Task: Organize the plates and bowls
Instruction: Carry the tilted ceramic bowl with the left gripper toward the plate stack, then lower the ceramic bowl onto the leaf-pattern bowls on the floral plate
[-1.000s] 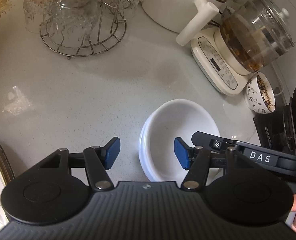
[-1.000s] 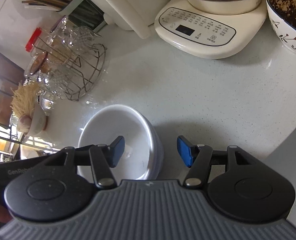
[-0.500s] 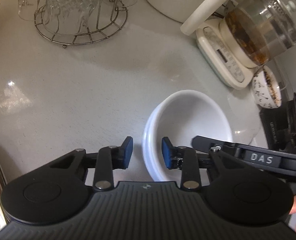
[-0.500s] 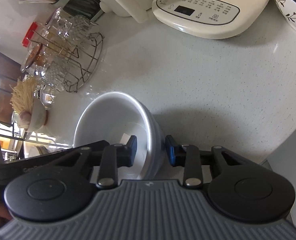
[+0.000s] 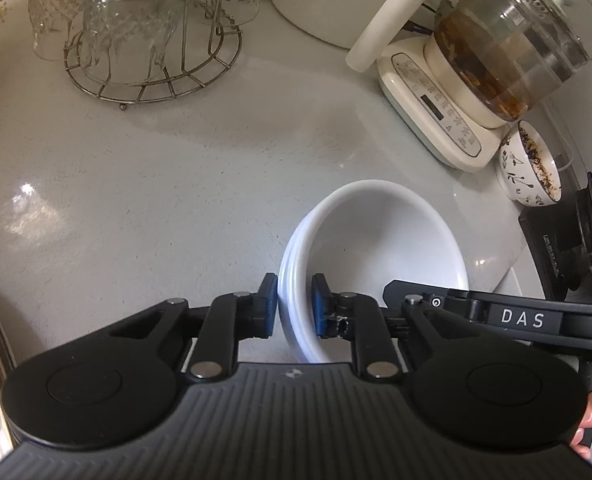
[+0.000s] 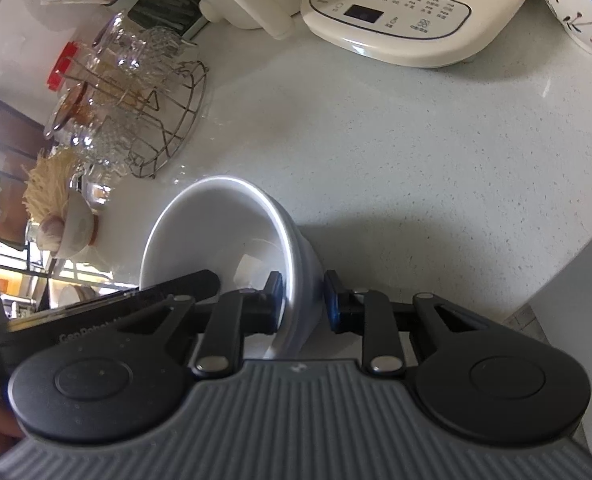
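Note:
A stack of white bowls (image 5: 379, 240) is over the pale speckled counter (image 5: 176, 184). My left gripper (image 5: 294, 306) is shut on the stack's left rim, one blue pad outside and one inside. My right gripper (image 6: 303, 300) is shut on the opposite rim of the same white bowls (image 6: 216, 232). The stack is tilted in both wrist views. The right gripper's body, marked DAS (image 5: 523, 318), shows in the left wrist view behind the stack. I cannot tell whether the stack still touches the counter.
A wire rack of upturned glasses (image 5: 144, 36) stands at the back left. A cream kettle base with a glass pot (image 5: 475, 80) and a patterned bowl of dried bits (image 5: 529, 168) stand at the right. A black stove (image 5: 575, 240) is at the far right.
Both grippers closed from open onto opposite rims of the bowl stack. The stack now looks tilted and a little nearer to both cameras.

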Demonstrator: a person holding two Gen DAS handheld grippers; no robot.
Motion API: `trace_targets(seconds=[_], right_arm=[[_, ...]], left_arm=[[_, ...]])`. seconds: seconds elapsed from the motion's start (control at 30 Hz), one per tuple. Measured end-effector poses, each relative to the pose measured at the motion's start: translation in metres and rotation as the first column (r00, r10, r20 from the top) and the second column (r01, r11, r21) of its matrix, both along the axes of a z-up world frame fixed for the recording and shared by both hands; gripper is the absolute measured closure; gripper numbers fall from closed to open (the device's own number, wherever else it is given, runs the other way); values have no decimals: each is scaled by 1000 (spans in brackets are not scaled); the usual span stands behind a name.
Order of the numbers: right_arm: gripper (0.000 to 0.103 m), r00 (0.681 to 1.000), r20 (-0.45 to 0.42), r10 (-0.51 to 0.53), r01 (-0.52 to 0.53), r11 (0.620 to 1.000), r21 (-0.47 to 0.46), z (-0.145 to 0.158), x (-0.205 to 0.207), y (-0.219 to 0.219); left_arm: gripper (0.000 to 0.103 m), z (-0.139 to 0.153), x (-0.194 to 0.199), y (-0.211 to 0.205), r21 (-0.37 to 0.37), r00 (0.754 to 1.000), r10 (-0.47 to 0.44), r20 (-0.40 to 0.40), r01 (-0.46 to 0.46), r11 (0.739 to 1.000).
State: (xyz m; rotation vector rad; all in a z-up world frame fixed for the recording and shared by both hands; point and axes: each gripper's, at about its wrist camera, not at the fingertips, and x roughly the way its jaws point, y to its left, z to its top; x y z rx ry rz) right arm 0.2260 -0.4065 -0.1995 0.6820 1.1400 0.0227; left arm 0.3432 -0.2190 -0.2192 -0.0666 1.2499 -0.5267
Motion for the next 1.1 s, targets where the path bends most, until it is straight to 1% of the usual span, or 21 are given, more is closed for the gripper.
trace_targets(seconds=[0.13, 0.3, 0.47, 0.67, 0.9, 1.03, 1.1], right_arm=[[78, 999, 34, 14, -13, 999, -35, 12, -5, 4], [78, 998, 60, 19, -15, 998, -64, 23, -16, 5], [78, 996, 85, 36, -29, 995, -91, 34, -29, 6], [78, 993, 102, 66, -57, 994, -97, 42, -42, 8], [78, 991, 95, 96, -86, 990, -108, 53, -63, 14], [78, 990, 96, 106, -97, 991, -95, 56, -75, 15], [78, 988, 103, 117, -107, 990, -94, 60, -81, 18]], left_arm=[[82, 8, -7, 3, -15, 1000, 7, 7, -7, 1000], [82, 22, -22, 1, -1, 999, -2, 35, 2, 1000], [82, 33, -39, 1, -2, 999, 17, 45, -17, 1000], [82, 42, -60, 7, -9, 997, 68, 44, -68, 998], [82, 51, -89, 14, -4, 994, 90, 57, -90, 996], [82, 52, -101, 23, -16, 992, 121, 32, -120, 993], [82, 55, -106, 27, -20, 990, 135, 32, -134, 991]])
